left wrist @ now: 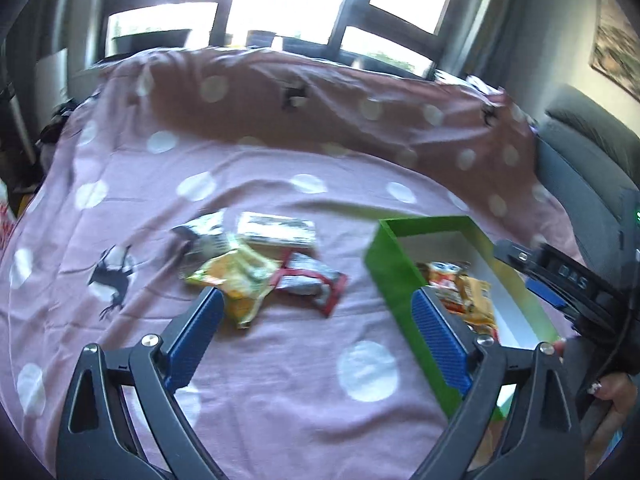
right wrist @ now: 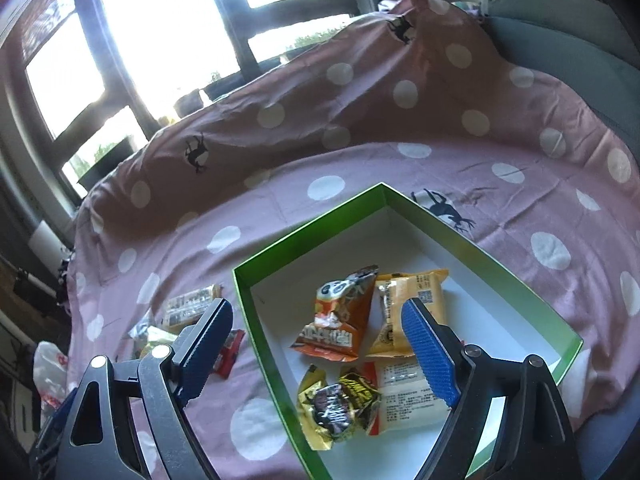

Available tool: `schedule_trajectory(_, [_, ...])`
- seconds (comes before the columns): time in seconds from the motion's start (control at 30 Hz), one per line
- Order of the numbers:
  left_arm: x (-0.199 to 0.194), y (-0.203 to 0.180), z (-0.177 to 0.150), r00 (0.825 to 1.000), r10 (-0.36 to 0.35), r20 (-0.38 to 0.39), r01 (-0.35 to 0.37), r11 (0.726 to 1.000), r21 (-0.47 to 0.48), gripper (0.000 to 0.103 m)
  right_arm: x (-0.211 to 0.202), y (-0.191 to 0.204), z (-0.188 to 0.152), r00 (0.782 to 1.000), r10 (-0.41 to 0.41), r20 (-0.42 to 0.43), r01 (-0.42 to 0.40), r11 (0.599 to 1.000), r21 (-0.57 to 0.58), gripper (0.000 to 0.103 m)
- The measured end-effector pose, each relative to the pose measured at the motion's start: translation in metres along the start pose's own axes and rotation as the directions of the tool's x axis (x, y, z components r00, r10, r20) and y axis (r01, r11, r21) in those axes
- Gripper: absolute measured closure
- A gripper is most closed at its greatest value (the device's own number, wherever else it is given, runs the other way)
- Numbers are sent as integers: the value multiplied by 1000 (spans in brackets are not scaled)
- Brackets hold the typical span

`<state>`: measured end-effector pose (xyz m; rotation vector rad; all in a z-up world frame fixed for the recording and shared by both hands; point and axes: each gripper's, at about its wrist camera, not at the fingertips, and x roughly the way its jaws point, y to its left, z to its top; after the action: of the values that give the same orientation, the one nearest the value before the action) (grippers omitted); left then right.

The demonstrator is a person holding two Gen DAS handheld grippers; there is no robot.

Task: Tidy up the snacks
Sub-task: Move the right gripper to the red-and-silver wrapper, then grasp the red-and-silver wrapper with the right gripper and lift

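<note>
Looking past my left hand-held gripper (left wrist: 318, 334), jaws wide and empty, I'm seeing the loose snacks (left wrist: 256, 264) lying ahead on the bed (left wrist: 280, 380), left of the box (left wrist: 394, 304); right hand-held gripper (right wrist: 316, 348), also wide, is hovering over the box.

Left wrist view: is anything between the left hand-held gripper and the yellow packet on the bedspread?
Nothing visible. The left hand-held gripper is open and empty, and the yellow packet lies just ahead by its left finger.
</note>
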<state>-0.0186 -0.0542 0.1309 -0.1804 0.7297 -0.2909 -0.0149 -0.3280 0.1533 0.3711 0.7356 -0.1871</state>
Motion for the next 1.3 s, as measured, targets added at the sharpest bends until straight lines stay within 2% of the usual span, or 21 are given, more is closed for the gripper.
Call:
schedule_trajectory(0.2, [6, 45, -2, 997, 72, -13, -73, 993, -95, 8, 13, 41, -14, 998, 49, -34, -53, 991, -124, 16])
schedule_trajectory(0.4, [19, 75, -5, 983, 172, -60, -178, 978, -112, 8, 37, 71, -28, 990, 70, -125, -93, 978, -188, 16])
schedule_trajectory(0.57, [31, 96, -7, 970, 208, -123, -227, 959, -168, 8, 59, 96, -36, 961, 140, -236, -187, 964, -189, 16])
schedule_trajectory(0.67, [37, 104, -10, 962, 213, -168, -244, 950, -192, 8, 75, 117, -35, 944, 159, -290, -229, 947, -227, 16])
schedule_trajectory(0.77, [42, 109, -11, 952, 229, -204, -270, 940, -208, 8, 110, 128, -36, 921, 79, -381, -167, 965, -204, 16])
schedule_trajectory(0.8, [42, 110, -11, 949, 234, -210, -277, 938, -207, 8, 122, 133, -37, 916, 29, -400, -118, 973, -199, 16])
schedule_trajectory(0.9, [43, 111, -12, 944, 247, -219, -292, 934, -207, 8, 137, 155, -38, 930, -53, -363, -59, 955, -291, 16])
schedule_trajectory(0.97, [44, 112, -12, 943, 245, -227, -292, 934, -204, 8, 151, 164, -42, 919, -83, -385, -42, 951, -305, 16])
schedule_trajectory(1.03, [45, 112, -12, 941, 246, -232, -294, 934, -205, 8, 166, 165, -48, 900, -96, -426, -38, 954, -296, 16])
schedule_trajectory(1.1, [46, 113, -12, 940, 247, -235, -297, 932, -207, 8, 179, 158, -53, 888, -138, -439, 6, 958, -288, 16])
schedule_trajectory(1.17, [47, 112, -12, 940, 242, -240, -293, 934, -207, 8, 186, 152, -53, 887, -133, -442, 14, 964, -264, 16])
schedule_trajectory(1.3, [50, 108, -13, 939, 237, -250, -288, 938, -193, 8, 185, 149, -57, 893, -111, -437, -22, 957, -288, 19])
